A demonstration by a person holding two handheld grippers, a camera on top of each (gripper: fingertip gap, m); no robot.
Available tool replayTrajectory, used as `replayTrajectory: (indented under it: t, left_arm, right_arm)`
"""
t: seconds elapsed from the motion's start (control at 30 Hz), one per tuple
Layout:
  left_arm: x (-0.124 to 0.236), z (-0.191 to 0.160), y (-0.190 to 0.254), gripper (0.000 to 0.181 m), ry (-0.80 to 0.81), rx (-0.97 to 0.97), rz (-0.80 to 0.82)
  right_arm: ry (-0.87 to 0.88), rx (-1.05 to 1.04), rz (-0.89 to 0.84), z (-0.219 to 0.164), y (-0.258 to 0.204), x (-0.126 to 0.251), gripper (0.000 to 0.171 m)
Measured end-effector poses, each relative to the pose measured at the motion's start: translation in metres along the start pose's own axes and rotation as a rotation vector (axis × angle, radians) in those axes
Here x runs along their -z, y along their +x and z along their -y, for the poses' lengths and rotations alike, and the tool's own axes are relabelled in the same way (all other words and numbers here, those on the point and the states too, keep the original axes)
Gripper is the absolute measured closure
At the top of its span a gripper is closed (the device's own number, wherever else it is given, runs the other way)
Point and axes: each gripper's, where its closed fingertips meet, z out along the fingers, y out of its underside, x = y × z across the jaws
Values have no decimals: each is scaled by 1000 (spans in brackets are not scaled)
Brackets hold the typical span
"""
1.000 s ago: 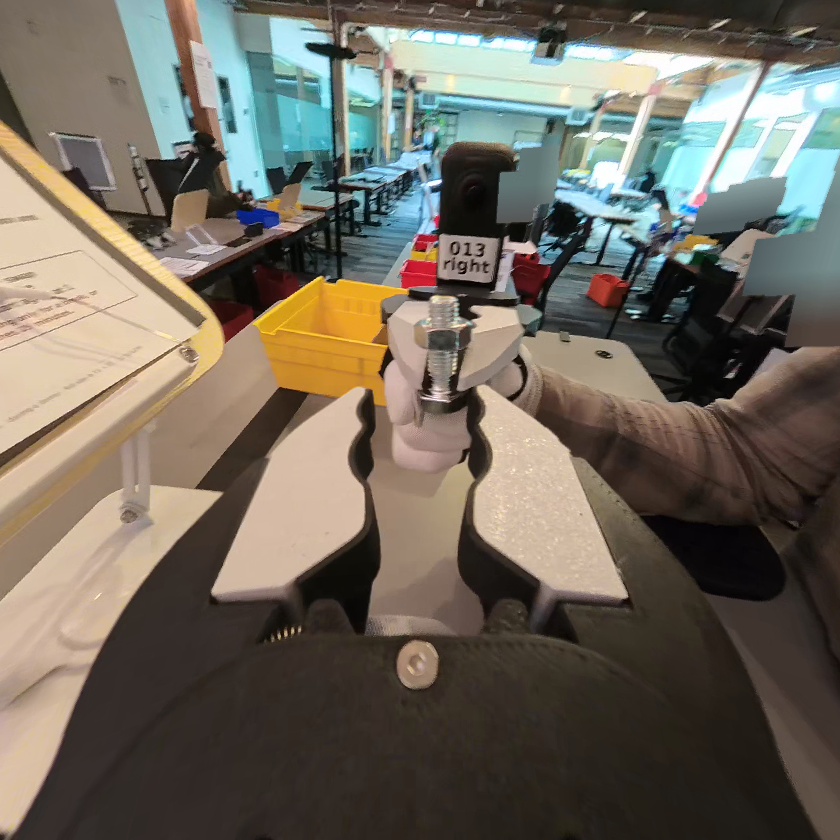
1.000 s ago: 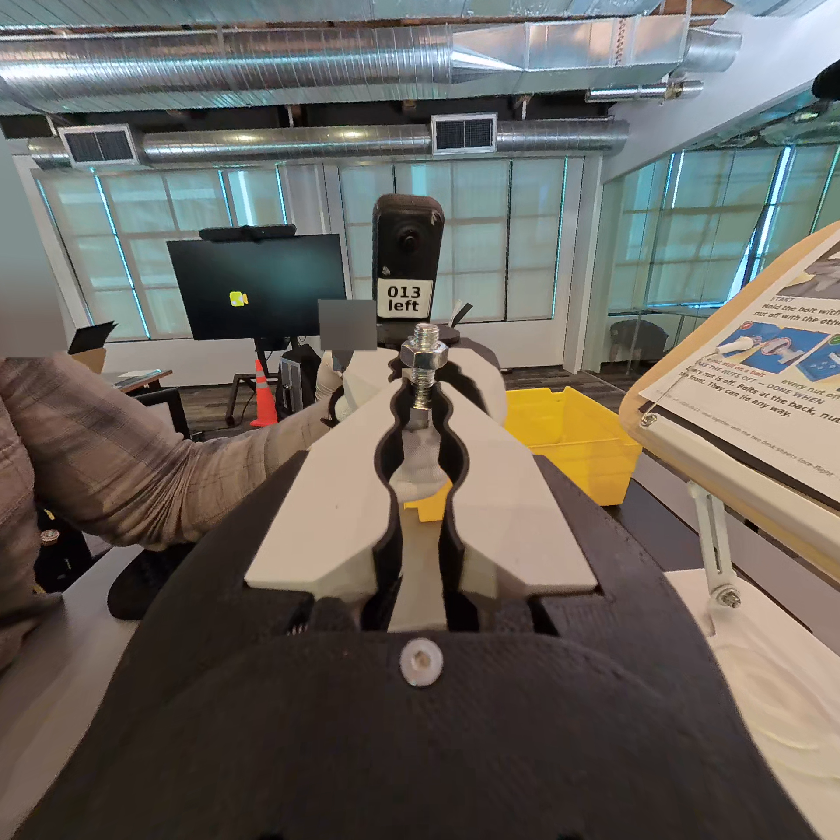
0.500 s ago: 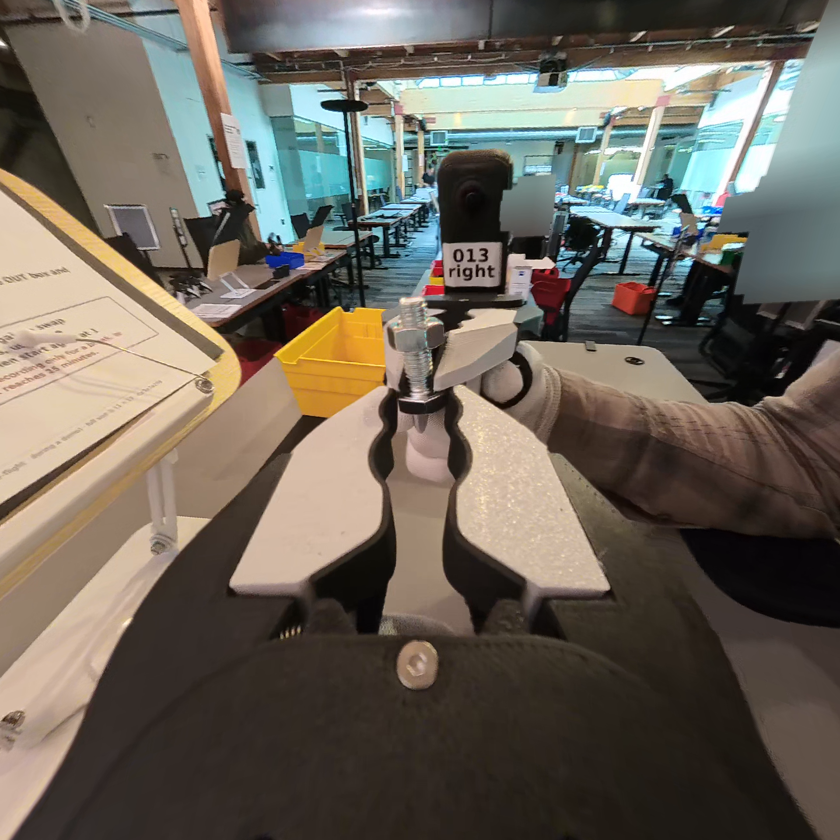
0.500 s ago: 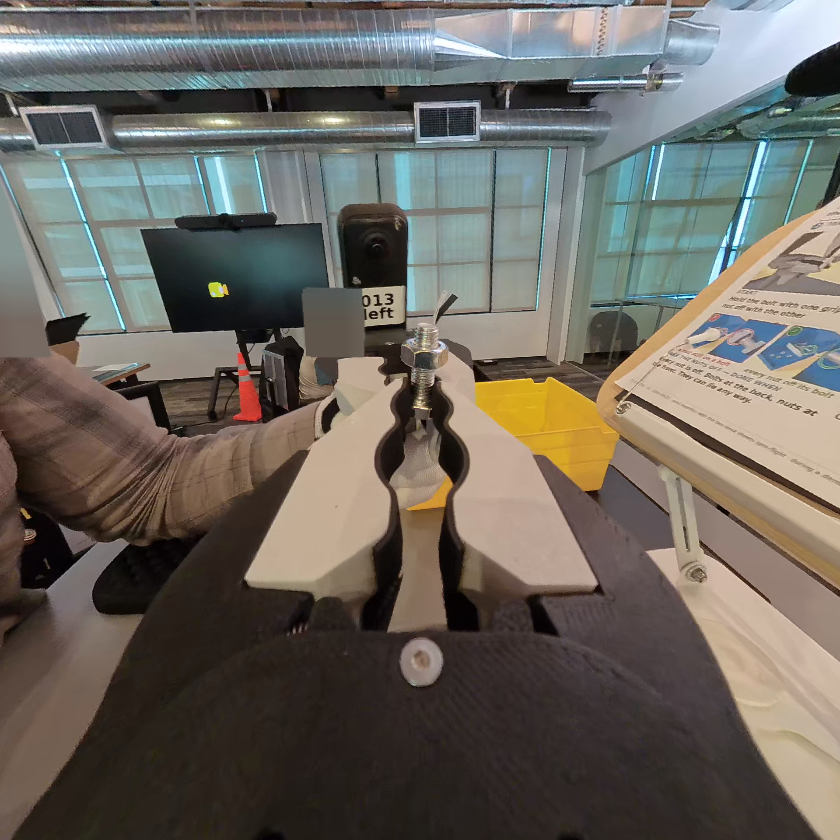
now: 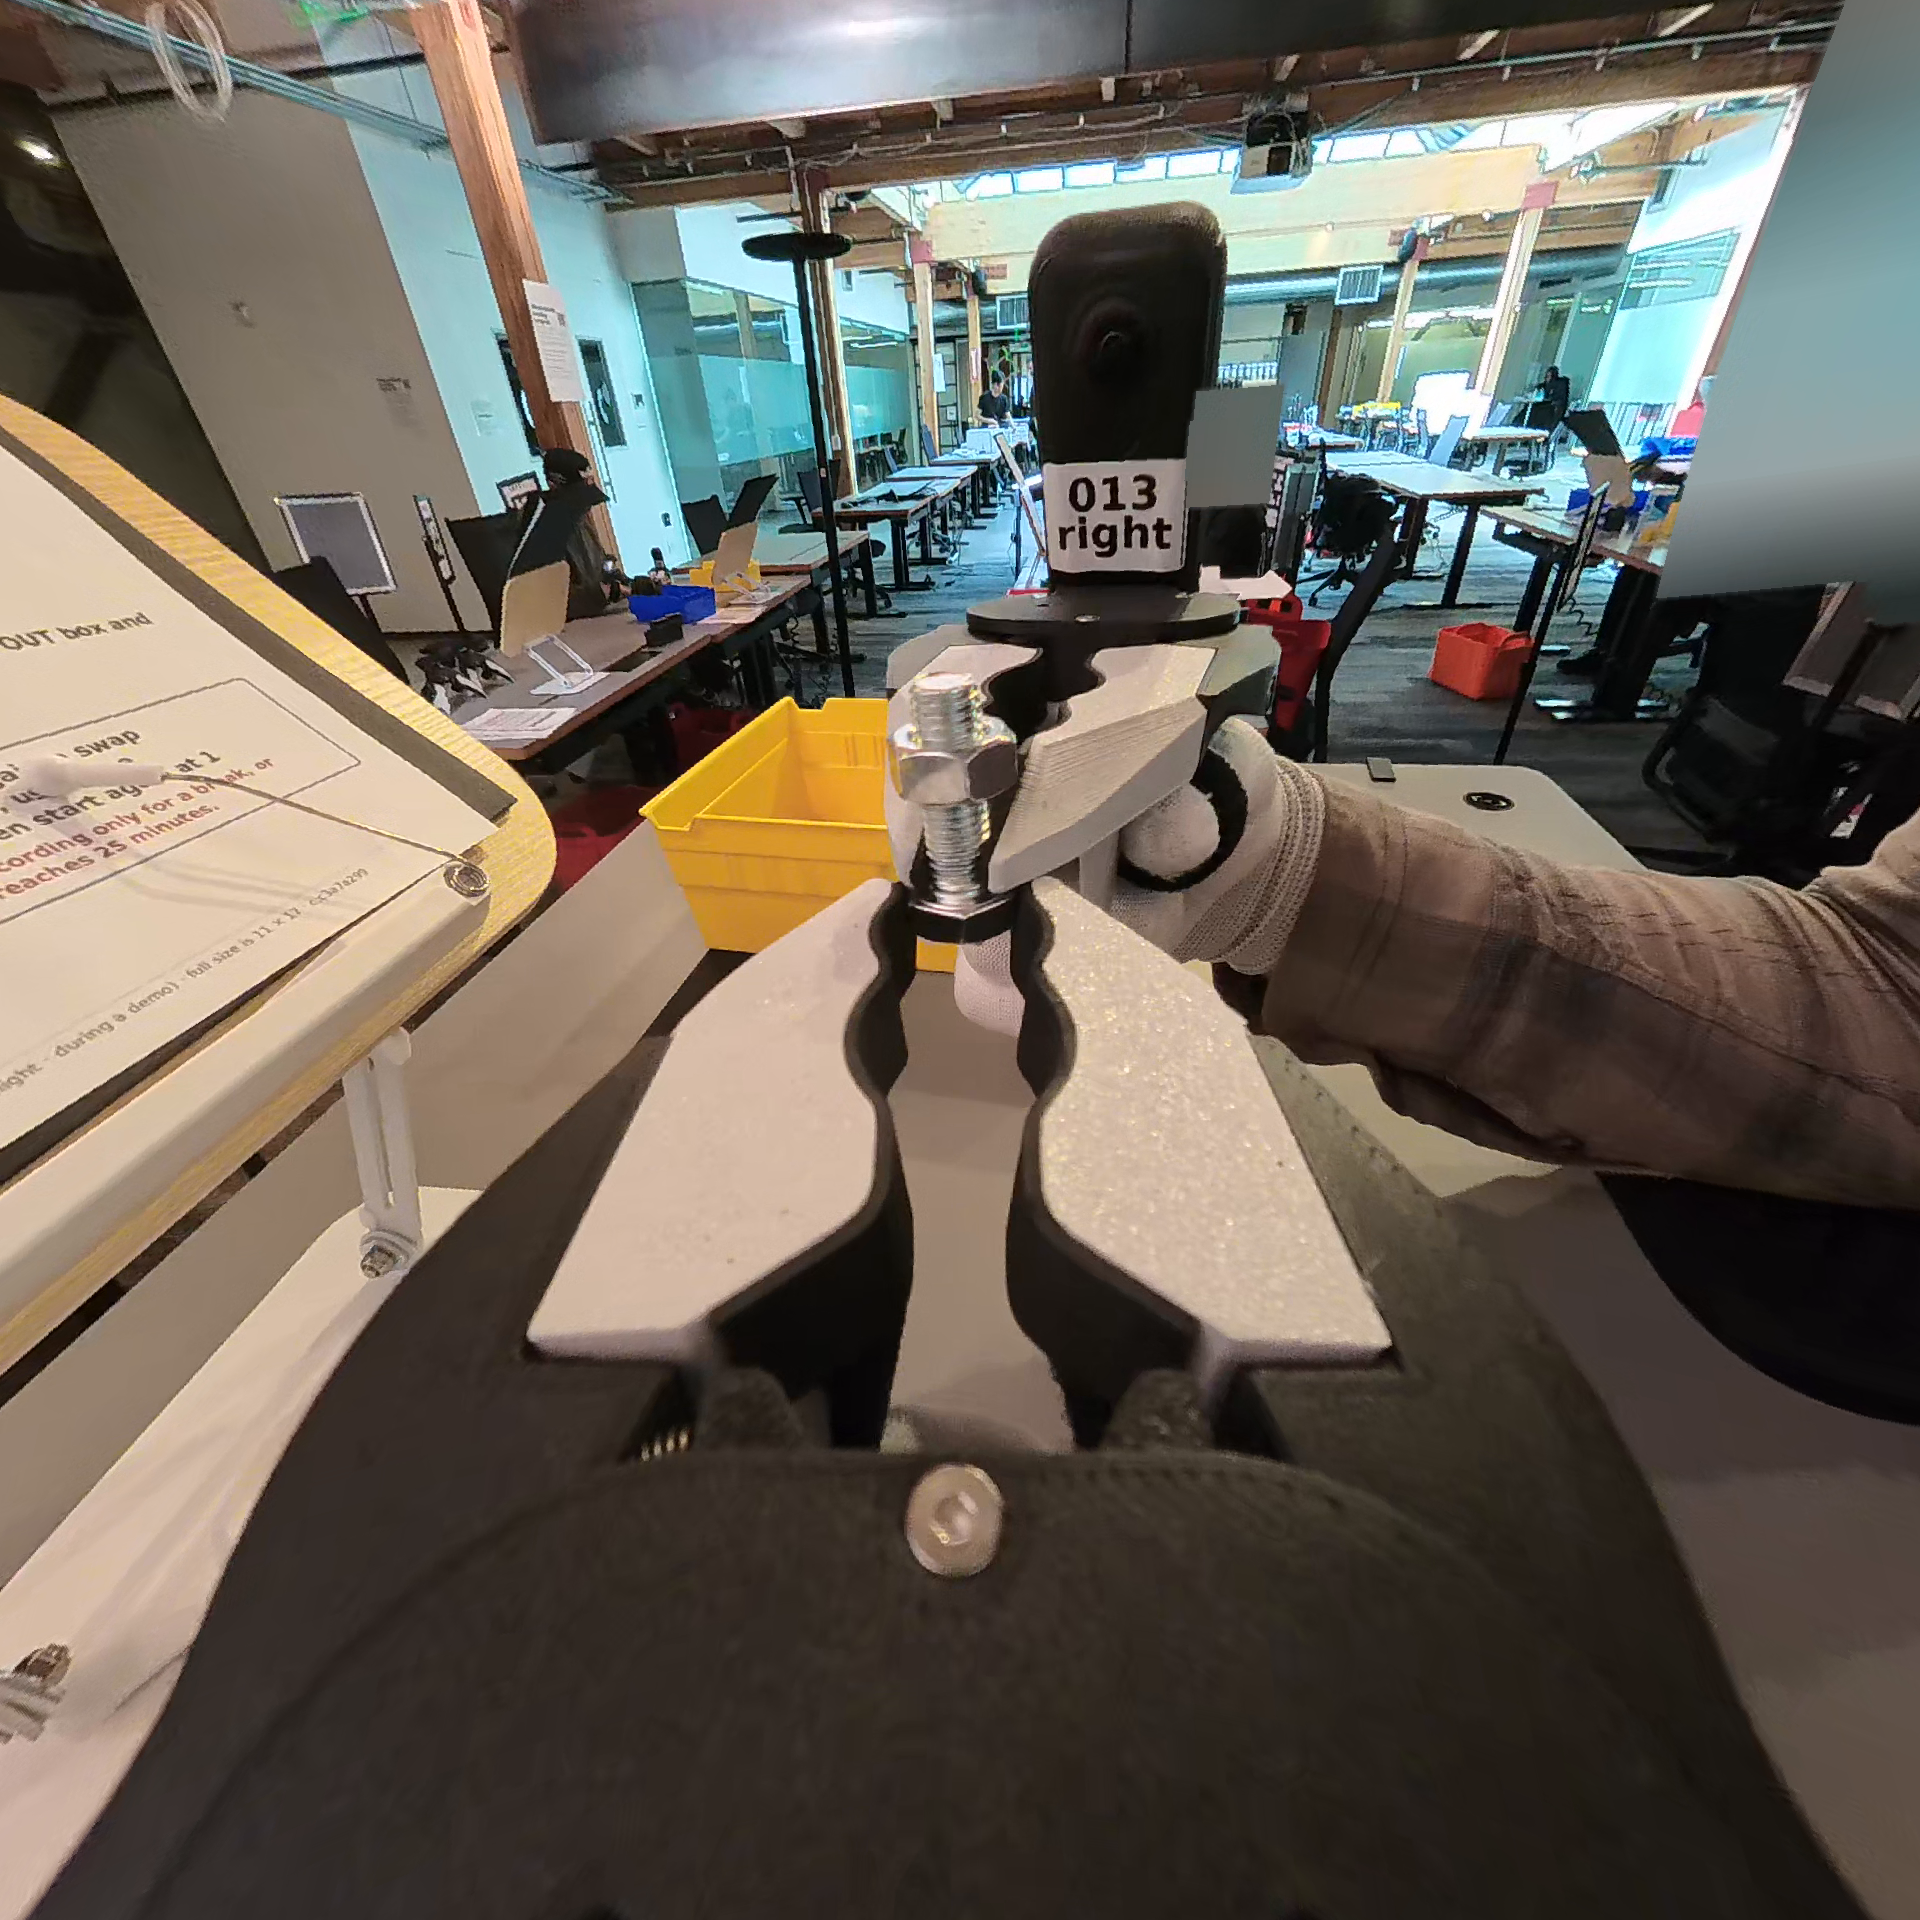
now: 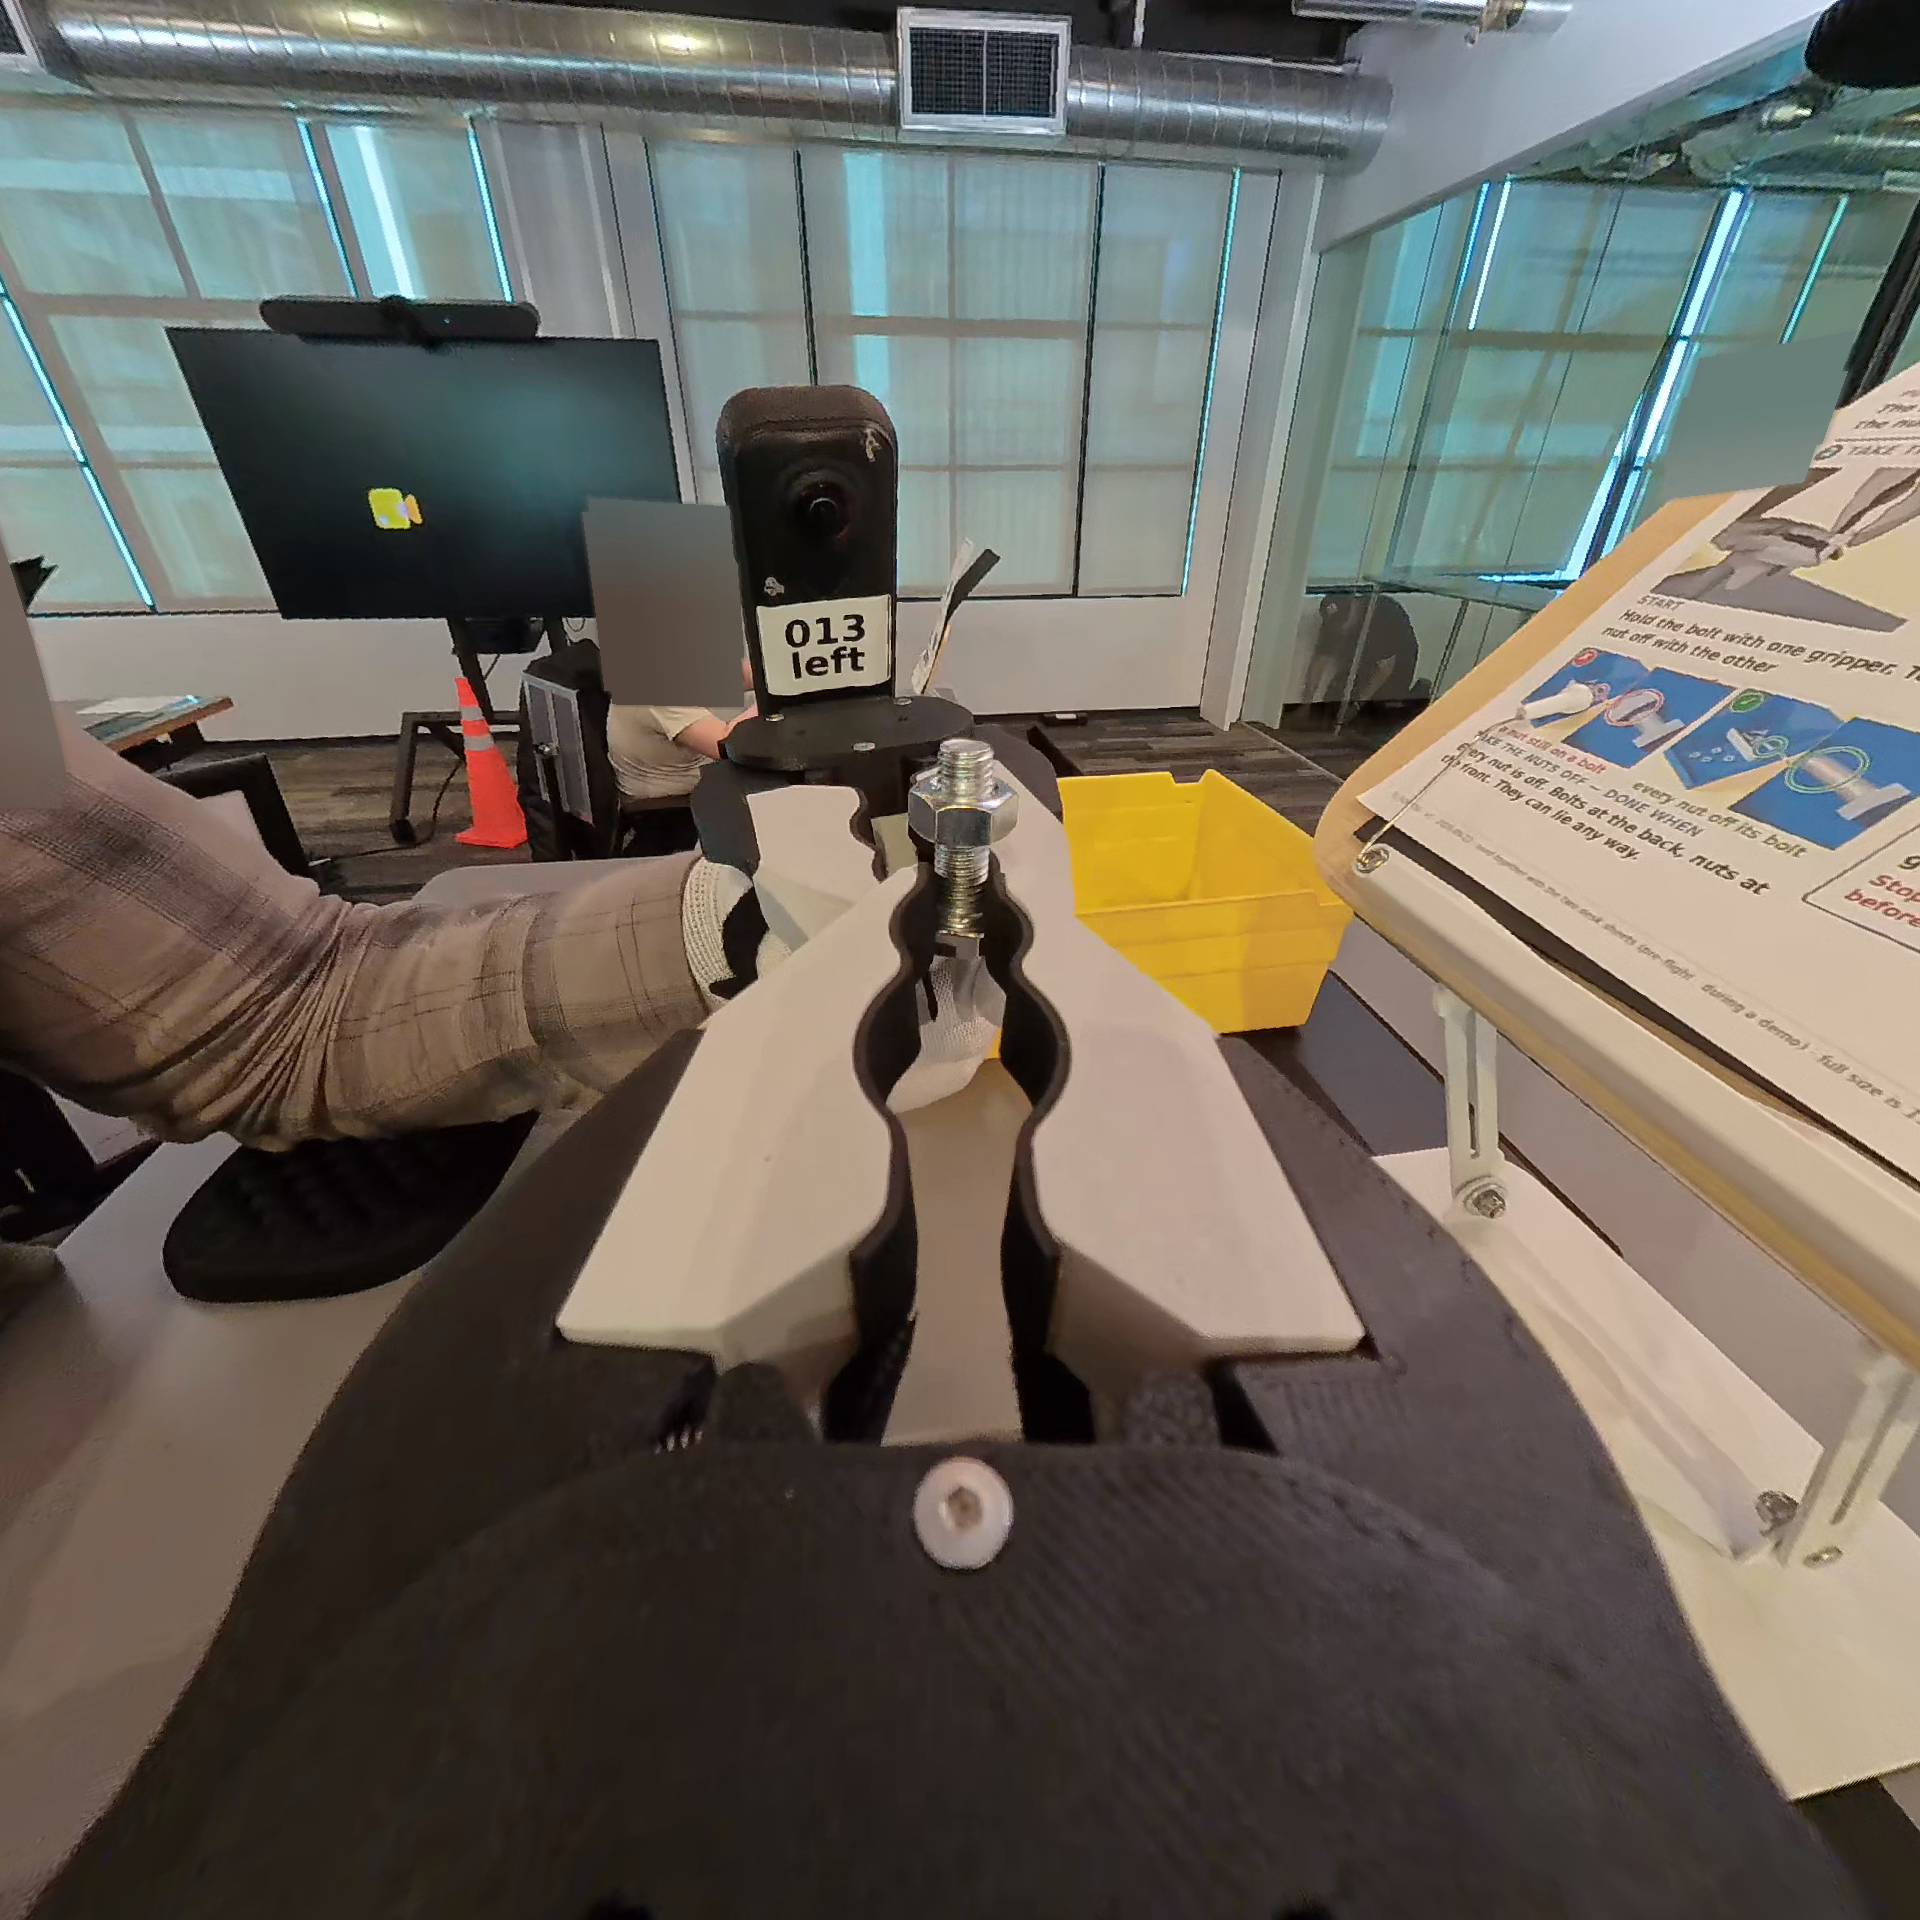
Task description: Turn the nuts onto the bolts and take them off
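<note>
**Q:** Fingers [image 5: 769,1091] of the left gripper [image 5: 951,920]: what state?

**A:** Nearly closed, clamped on the head of the upright bolt [image 5: 954,842] at 12 o'clock. The nut [image 5: 954,756] sits high on the thread.

**Q:** And the right gripper [image 6: 961,920]?

**A:** Equally narrow, pinching the shank just below the nut. The step is probably unscrewing. Next, the right likely must release, regrip the nut's flats and twist.

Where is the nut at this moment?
In both wrist views the nut sits high on the upright bolt, just below its tip, between the two grippers, with the yellow bin behind it.
</note>
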Motion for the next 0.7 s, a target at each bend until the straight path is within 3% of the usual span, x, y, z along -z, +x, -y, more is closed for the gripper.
replayTrajectory:
  t: [0.17,0.3,0.37,0.57,0.7]
  left_arm:
    - [0,-1,-4,163,29,17,5]
    - [0,-3,-11,163,33,26,41]
    - [0,-3,-13,163,22,14,63]
    - [-2,-4,-16,163,-4,12,99]
    - [-6,-7,-14,163,-7,20,87]
  right_arm:
    - [-15,6,-19,-1,2,-1,162]
    - [-30,34,-89,1,10,-1,132]
    - [-25,43,-108,5,12,3,132]
    - [-27,70,-232,15,27,6,110]
    - [3,49,-256,17,32,6,114]
